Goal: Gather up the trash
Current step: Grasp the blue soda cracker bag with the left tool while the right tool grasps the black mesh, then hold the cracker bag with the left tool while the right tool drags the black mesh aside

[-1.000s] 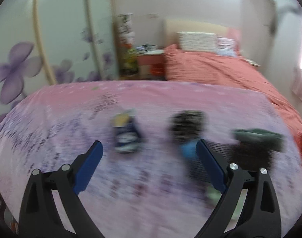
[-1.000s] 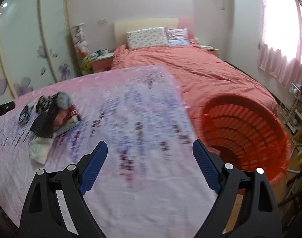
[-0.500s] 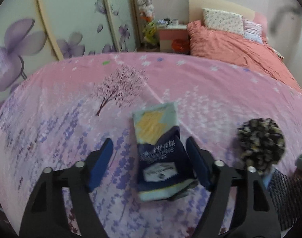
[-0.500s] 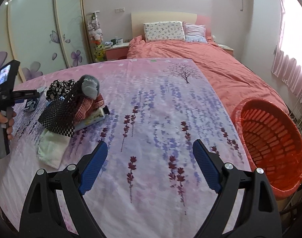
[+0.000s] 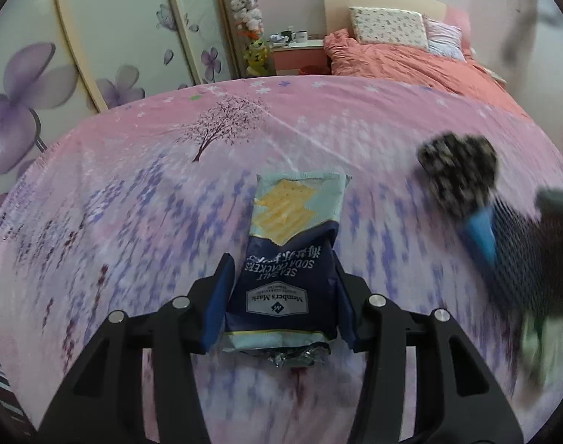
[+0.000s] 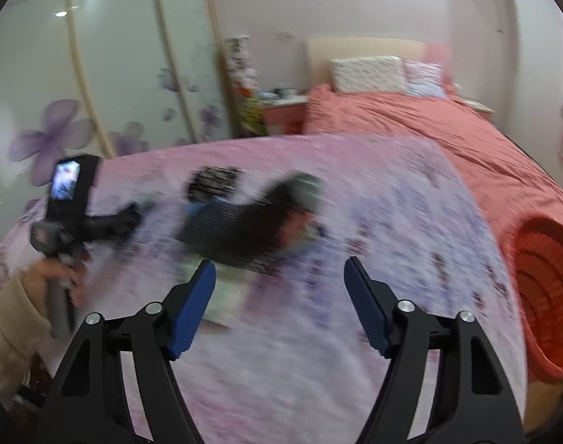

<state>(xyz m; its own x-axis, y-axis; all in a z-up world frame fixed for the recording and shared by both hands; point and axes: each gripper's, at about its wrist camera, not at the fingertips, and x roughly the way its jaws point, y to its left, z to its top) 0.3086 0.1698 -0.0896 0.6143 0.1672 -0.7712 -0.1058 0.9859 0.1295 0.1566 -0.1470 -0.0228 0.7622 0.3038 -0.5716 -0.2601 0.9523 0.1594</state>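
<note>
A navy and pale-blue soda cracker packet point(image 5: 287, 259) lies on the pink flowered sheet point(image 5: 133, 192). My left gripper point(image 5: 281, 296) is shut on the packet's near end, one blue pad on each side. My right gripper point(image 6: 279, 303) is open and empty above the sheet, pointing at a blurred pile of dark clothes point(image 6: 251, 218). The left gripper point(image 6: 107, 222) also shows in the right wrist view, held by a hand at the far left. The orange basket point(image 6: 544, 296) stands at the right edge of the bed.
A black-and-white patterned ball point(image 5: 459, 166) and dark mesh cloth point(image 5: 525, 255) lie right of the packet. A pale wrapper point(image 6: 225, 296) lies by the pile's near edge. A coral bed point(image 5: 411, 63), a nightstand point(image 5: 300, 55) and a flowered wardrobe point(image 5: 96, 37) stand behind.
My left gripper has moved forward over the cracker packet and closed on it. My right gripper has swung left toward the clothes pile, and the basket has slid to the right edge.
</note>
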